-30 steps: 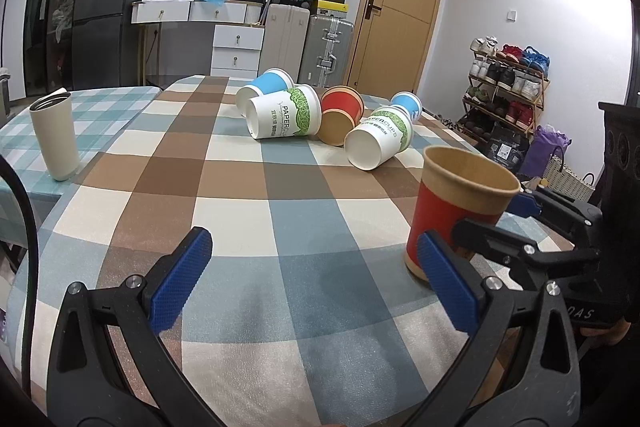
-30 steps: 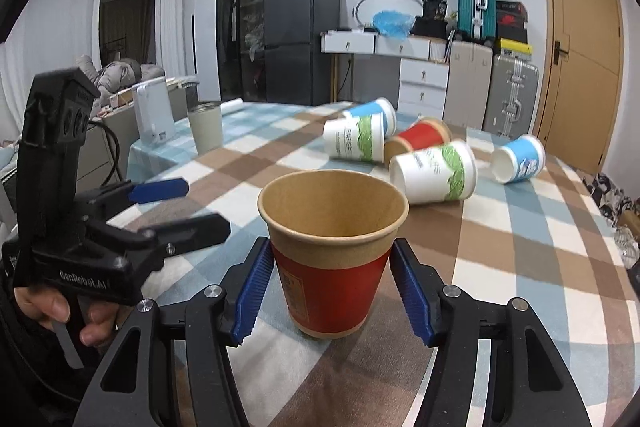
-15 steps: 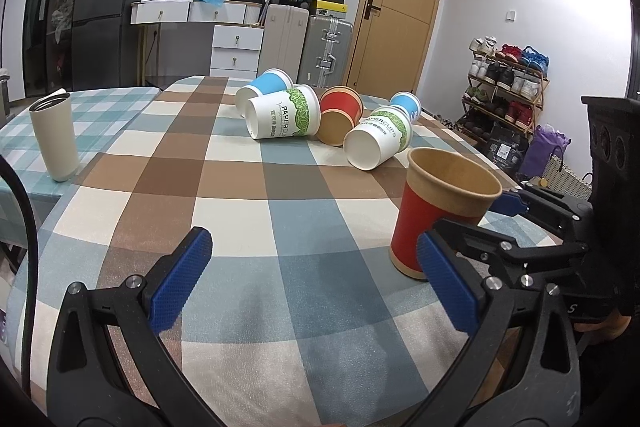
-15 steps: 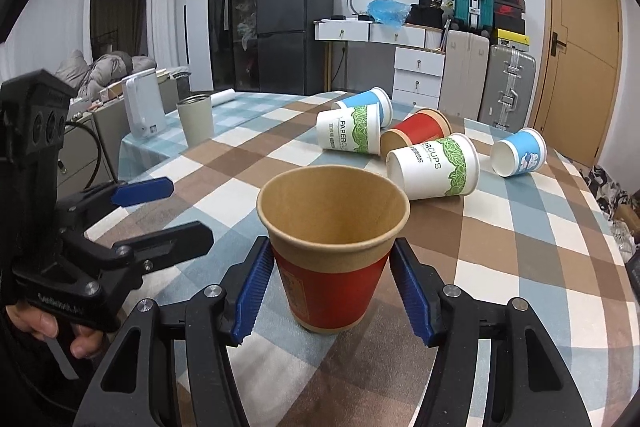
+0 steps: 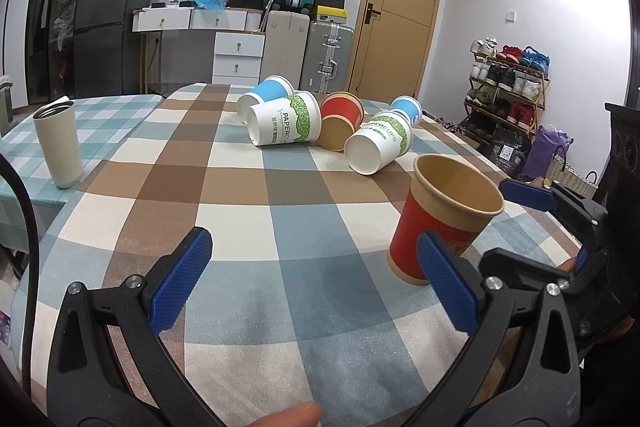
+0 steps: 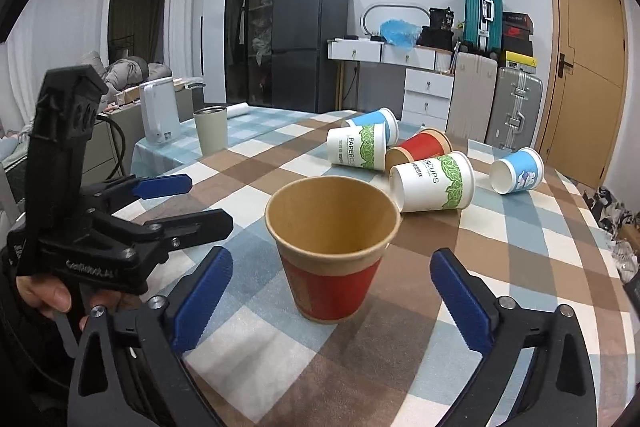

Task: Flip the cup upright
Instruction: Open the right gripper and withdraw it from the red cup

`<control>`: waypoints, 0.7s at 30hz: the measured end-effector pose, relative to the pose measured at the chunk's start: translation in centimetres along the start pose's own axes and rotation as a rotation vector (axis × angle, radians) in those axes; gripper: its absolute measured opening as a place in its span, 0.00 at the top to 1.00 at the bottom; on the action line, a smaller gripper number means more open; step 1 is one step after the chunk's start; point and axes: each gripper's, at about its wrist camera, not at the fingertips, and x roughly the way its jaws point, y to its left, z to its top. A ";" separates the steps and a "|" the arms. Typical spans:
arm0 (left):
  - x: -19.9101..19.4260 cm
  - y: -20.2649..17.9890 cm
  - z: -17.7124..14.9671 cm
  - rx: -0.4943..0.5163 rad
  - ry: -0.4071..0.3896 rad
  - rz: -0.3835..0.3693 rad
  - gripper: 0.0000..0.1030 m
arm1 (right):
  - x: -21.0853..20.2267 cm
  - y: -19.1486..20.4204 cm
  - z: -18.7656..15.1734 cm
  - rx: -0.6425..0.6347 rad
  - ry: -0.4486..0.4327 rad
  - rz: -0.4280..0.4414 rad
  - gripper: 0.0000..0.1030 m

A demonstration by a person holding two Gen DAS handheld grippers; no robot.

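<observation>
The red cup (image 6: pixel 333 251) stands upright on the checked table (image 6: pixel 500 267), mouth up. It is paper, with a brown inside, a brown band under the rolled rim and a red wall below; the base sits flat on a blue and white patch of the cloth. From the left wrist view the same cup (image 5: pixel 444 223) stands toward the right side of the table, nearer than the other cups.

The right gripper (image 6: pixel 332 303) has its jaws wide apart, one blue pad on each side of the cup and neither touching it. The left gripper (image 5: pixel 312 283) also has its jaws apart, over bare cloth, holding nothing.

Farther back five paper cups lie on their sides in a loose cluster: a white and green cup (image 5: pixel 284 125), a blue cup (image 5: pixel 264 99) behind it, a second red cup (image 5: pixel 340 125), another white and green cup (image 5: pixel 378 143) and a small blue cup (image 5: pixel 406 109). A cream tumbler (image 5: pixel 58 145) stands upright at the far left.
</observation>
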 end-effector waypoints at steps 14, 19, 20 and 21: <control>-1.3 -0.8 0.9 0.022 -0.087 -0.004 0.01 | -3.3 -2.9 -0.9 0.100 -0.122 0.059 0.00; -1.4 -1.2 1.3 0.032 -0.098 -0.009 0.01 | -3.3 -3.3 -1.1 0.122 -0.117 0.067 0.00; -1.4 -1.4 1.3 0.036 -0.104 -0.011 0.01 | -3.3 -3.3 -1.2 0.124 -0.118 0.067 0.00; -1.5 -1.5 1.4 0.042 -0.110 -0.013 0.01 | -3.4 -3.4 -1.2 0.129 -0.120 0.067 0.00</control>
